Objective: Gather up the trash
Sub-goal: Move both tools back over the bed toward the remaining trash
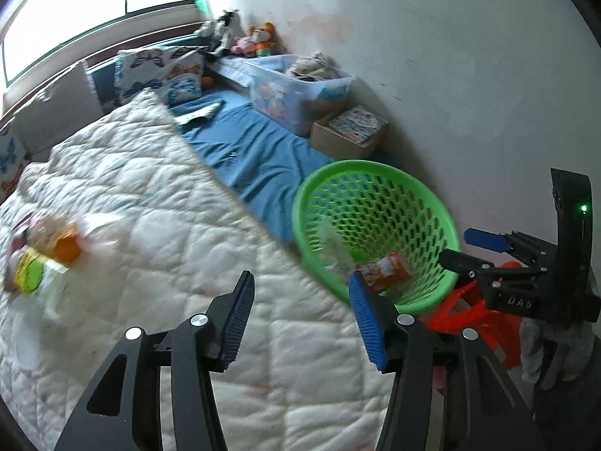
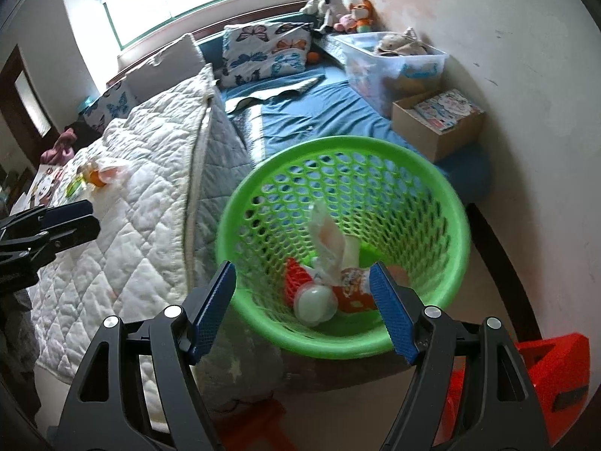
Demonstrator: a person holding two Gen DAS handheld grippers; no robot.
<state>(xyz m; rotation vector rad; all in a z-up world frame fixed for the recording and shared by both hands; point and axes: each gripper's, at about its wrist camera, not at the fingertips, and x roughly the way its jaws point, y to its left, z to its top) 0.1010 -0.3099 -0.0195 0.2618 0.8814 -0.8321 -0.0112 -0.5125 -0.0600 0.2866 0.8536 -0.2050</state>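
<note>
A green mesh basket stands at the bed's edge and holds several pieces of trash: an orange-and-white wrapper, a clear crumpled bag and a round plastic capsule. It also shows in the left wrist view. My right gripper is open and empty just above the basket's near rim. My left gripper is open and empty over the white quilt. A pile of wrappers with an orange piece lies on the quilt at the far left; it also shows in the right wrist view.
A blue sheet covers the far side of the bed. A clear storage bin and a cardboard box stand against the wall. Butterfly pillows and soft toys sit at the head. A red plastic stool stands beside the bed.
</note>
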